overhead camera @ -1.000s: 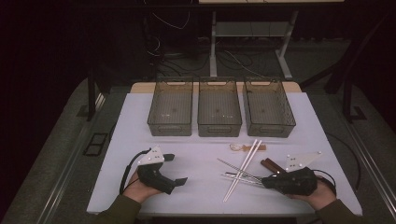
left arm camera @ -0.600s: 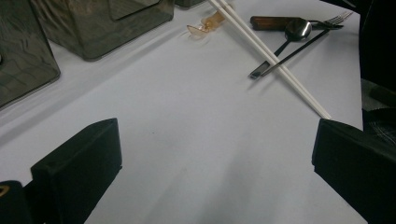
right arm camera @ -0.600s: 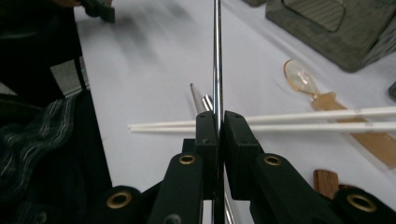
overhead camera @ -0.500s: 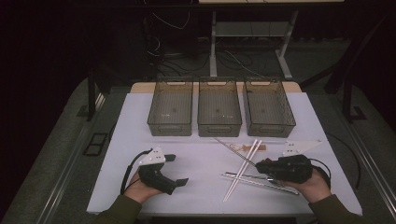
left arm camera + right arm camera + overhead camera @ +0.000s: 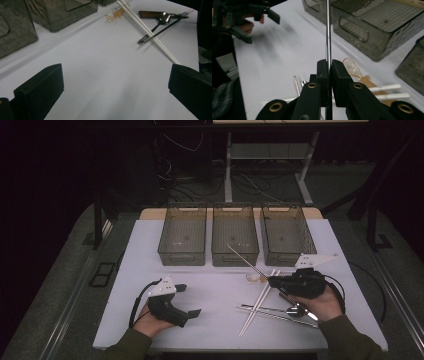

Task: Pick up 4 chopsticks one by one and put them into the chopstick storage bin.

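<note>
My right gripper (image 5: 272, 281) (image 5: 328, 67) is shut on a thin metal chopstick (image 5: 247, 261) (image 5: 328, 32), held above the table with its far end slanting toward the middle bin (image 5: 235, 257). Below it lie a pair of white chopsticks (image 5: 257, 307) (image 5: 150, 31) (image 5: 387, 91), a clear amber spoon (image 5: 254, 277) (image 5: 115, 15) (image 5: 355, 70), a metal spoon (image 5: 295, 310) (image 5: 163, 17) and a fork (image 5: 183, 13). At the front left of the table rests my left gripper (image 5: 189, 300) (image 5: 115, 82), open, with bare white tabletop between its jaws.
Three smoky transparent bins stand in a row at the back: left bin (image 5: 182, 256), middle one, right bin (image 5: 285, 257). A brown-handled utensil (image 5: 147, 14) lies by the spoon. Another metal stick (image 5: 270, 312) lies across the white chopsticks. The white table (image 5: 215, 285) has bare room between the grippers.
My right gripper rose from the cutlery pile and moved back and left with the metal chopstick, whose tip now reaches the middle bin's front. The left gripper stayed put.
</note>
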Available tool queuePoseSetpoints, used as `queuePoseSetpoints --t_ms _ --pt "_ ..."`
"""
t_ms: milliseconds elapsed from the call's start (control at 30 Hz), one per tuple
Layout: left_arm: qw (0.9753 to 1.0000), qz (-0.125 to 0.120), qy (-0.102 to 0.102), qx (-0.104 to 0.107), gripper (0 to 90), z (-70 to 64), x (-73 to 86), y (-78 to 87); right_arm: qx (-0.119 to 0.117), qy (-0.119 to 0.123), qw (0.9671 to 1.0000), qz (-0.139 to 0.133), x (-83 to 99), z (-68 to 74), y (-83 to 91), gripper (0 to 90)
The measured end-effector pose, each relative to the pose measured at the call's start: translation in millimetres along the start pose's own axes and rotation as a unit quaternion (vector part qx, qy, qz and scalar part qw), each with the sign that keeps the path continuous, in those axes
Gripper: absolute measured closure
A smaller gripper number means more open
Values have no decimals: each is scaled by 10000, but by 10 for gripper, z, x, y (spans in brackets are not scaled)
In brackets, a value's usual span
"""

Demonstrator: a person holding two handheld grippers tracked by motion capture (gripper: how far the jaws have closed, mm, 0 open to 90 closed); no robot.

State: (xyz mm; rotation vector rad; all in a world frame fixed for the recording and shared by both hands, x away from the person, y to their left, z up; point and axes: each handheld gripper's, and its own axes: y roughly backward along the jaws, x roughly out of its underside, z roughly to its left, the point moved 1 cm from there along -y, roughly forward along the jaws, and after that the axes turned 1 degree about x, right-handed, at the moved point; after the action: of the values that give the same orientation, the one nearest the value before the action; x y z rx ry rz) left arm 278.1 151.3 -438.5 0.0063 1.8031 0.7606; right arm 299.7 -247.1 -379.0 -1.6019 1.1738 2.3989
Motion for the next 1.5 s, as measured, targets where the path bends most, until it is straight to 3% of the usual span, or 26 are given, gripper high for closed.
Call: queuePoseSetpoints --t_ms 200,467,967,1500 --pt "10000 -25 -19 -12 0 6 5 5 244 -250 9994 -73 -164 -70 -91 850" --pt "10000 -32 -10 1 0 8 7 5 428 -365 9984 -107 -389 -93 -227 850" --pt "10000 -65 6 39 0 17 11 3 612 -207 9979 47 -914 -10 -578 850" --pt "10000 -20 -29 29 0 -2 32 -15 757 -276 9961 359 -1377 -12 -991 850"
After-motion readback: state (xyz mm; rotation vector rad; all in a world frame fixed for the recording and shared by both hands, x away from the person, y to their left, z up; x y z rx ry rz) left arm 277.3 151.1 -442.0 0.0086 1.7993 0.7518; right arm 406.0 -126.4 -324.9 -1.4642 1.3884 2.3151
